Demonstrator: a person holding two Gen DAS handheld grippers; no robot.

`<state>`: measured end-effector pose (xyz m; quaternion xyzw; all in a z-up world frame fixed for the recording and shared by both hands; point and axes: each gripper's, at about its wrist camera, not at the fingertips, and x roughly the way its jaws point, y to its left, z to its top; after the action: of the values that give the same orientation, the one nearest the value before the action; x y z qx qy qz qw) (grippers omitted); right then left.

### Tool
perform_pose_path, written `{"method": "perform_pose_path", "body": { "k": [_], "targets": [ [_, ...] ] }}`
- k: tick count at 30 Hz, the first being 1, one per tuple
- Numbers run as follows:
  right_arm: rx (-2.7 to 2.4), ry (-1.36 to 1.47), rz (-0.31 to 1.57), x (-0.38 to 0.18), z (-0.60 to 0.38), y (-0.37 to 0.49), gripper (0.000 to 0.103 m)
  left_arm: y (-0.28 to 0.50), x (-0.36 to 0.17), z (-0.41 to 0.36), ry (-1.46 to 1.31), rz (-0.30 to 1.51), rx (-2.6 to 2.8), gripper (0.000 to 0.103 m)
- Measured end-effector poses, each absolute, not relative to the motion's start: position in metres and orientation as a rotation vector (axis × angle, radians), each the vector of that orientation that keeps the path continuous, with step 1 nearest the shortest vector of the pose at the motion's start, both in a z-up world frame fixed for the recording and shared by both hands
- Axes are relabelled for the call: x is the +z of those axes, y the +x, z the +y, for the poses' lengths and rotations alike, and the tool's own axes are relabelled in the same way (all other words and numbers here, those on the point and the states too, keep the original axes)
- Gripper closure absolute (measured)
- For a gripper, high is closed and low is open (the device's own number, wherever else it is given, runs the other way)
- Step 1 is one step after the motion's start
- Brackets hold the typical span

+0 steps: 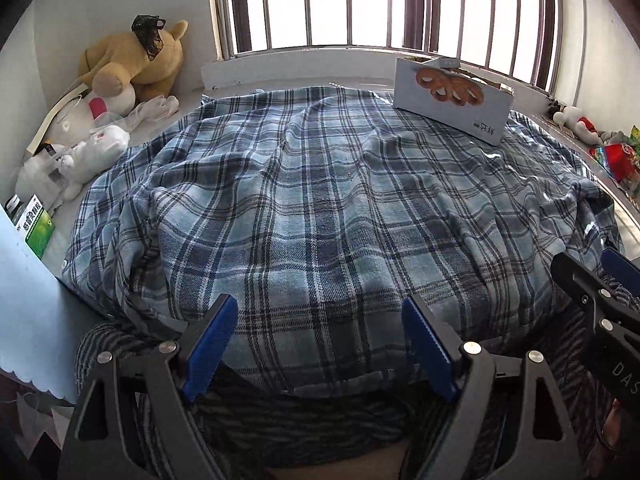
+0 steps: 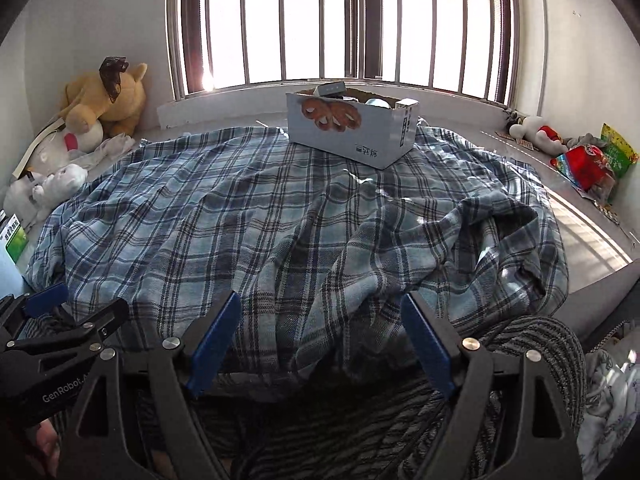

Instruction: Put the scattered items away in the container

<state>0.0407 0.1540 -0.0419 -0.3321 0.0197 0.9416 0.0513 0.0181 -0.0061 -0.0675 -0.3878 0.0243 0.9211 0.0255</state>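
Right wrist view: cardboard box [image 2: 352, 130] with pastry print, open-topped, stood on far edge of plaid blanket [image 2: 280, 216], beneath barred window [image 2: 340, 20]; several small items already visible inside, kinds not told. Long axis of box ran slantwise, from far left to near right.

Right gripper [image 2: 320, 340]: blue pads apart, nothing between them, hung over near edge of blanket, pointed straight toward box.

Left gripper [image 1: 318, 344]: pads likewise apart and empty, over near edge of blanket; box [image 1: 452, 100] lay ahead and off to its right, toward far right corner.

Judged nearer to box: right gripper, though both well apart from it.

No loose item seen on blanket top. Remaining clutter sat off the blanket: tan plush bear [image 2: 104, 96] and white plush toys [image 2: 48, 188] by far left corner, green packet [image 1: 36, 224] along left edge, red snack bags [image 2: 584, 164] past right edge. Judged: left-side clutter nearer left gripper, right-side clutter nearer right.
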Motion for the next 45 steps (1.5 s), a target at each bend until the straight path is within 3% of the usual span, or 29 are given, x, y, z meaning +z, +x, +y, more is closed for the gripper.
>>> {"method": "perform_pose_path", "body": {
  "k": [45],
  "targets": [
    [2.880, -1.036, -0.041, -0.053, 0.137, 0.036, 0.022, 0.012, -0.069, -0.005, -1.183, 0.060, 2.872, 0.017]
  ]
}}
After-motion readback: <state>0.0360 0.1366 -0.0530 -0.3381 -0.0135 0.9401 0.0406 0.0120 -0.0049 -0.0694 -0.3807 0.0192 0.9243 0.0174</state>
